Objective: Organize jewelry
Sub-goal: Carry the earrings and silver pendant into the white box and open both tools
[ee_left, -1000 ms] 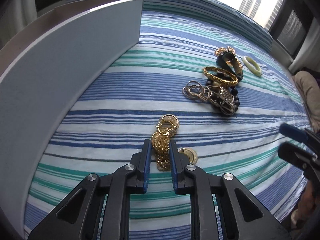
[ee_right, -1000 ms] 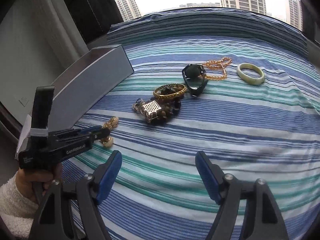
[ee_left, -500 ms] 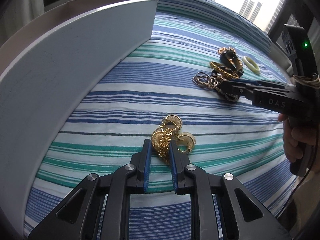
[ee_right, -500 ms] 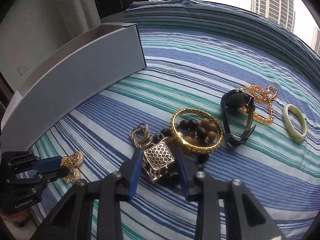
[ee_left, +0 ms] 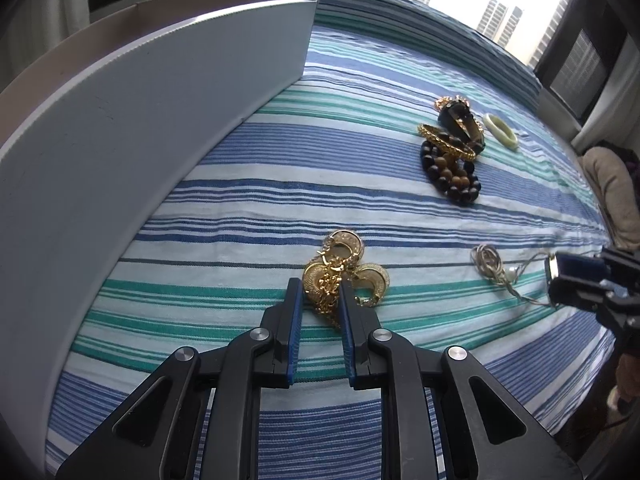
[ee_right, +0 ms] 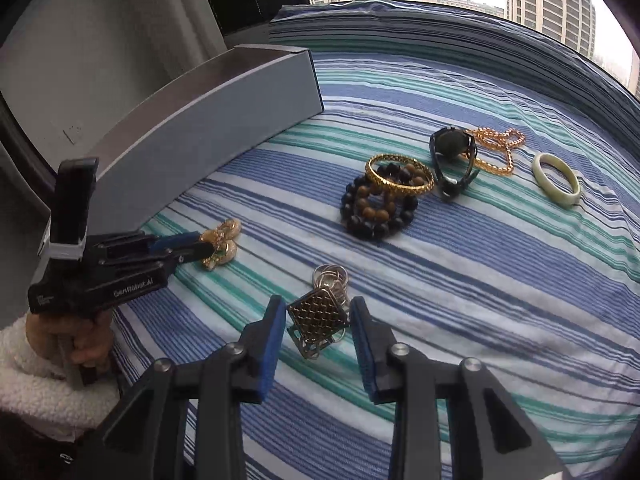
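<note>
Left claw: the left claw [ee_left: 320, 300] is pinched on a tangled cluster of gold earrings and chain [ee_left: 340, 272], low centre of the left wrist view, on the blue, green and white striped bedspread [ee_left: 280, 184].
Right claw: the right claw [ee_right: 318, 320] is pressed on a square lattice-patterned metal pendant [ee_right: 318, 314], its silver chain [ee_right: 330, 276] coiled just behind.
Bracelets: one gold bangle [ee_right: 400, 172] leaning on one dark-and-brown beaded bracelet [ee_right: 376, 208], one pale green jade bangle [ee_right: 556, 180] apart at right.
Others: one black wristwatch [ee_right: 454, 156], one orange bead chain [ee_right: 494, 148] touching it.
Box: one long grey cardboard box [ee_right: 208, 128], upper left; inside hidden.
Hard to tell: the number of earrings in the cluster.
Writing: "GenRobot.AI" on the left claw's body.
Person: a hand [ee_right: 76, 344] in a white fleece sleeve [ee_right: 44, 388], cut off at lower left.
</note>
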Action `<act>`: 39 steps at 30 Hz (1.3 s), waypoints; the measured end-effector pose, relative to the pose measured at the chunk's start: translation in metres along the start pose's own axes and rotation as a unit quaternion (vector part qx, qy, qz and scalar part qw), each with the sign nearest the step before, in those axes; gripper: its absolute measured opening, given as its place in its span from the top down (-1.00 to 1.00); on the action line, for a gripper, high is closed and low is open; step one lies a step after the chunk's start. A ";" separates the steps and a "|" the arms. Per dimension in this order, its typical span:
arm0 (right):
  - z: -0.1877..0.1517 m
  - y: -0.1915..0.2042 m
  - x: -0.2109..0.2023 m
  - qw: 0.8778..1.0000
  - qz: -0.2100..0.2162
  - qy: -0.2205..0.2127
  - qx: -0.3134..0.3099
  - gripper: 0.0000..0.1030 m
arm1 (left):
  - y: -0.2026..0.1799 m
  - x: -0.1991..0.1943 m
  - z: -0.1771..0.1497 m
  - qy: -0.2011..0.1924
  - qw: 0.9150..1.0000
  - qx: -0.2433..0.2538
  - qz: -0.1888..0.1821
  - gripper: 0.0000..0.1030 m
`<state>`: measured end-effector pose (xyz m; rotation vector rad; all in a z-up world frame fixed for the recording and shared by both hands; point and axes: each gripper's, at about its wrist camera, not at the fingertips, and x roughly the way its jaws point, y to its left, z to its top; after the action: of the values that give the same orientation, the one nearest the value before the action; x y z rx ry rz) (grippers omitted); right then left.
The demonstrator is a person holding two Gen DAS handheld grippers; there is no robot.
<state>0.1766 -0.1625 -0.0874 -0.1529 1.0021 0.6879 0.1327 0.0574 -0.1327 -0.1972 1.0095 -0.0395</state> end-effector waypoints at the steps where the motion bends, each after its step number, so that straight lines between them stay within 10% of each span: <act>1: -0.009 -0.001 0.001 1.000 -0.009 0.010 -0.002 0.35 | 0.000 0.000 0.000 0.000 1.000 0.000 0.001 0.68; 18: -0.044 -0.007 0.027 0.999 -0.038 0.006 -0.017 0.05 | 0.000 0.000 -0.001 0.004 1.000 -0.002 0.000 0.69; 21: -0.043 -0.010 0.025 1.000 -0.030 0.007 -0.005 0.36 | 0.002 -0.004 -0.002 0.007 1.000 -0.005 -0.002 0.70; 39: 0.002 0.002 -0.079 0.991 0.049 -0.109 0.062 0.36 | 0.033 -0.110 0.013 -0.047 0.996 -0.048 -0.062 0.99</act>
<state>0.1496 -0.1967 -0.0214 0.0800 0.8435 0.7127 0.0830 0.1049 -0.0400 -0.3465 0.9051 -0.0941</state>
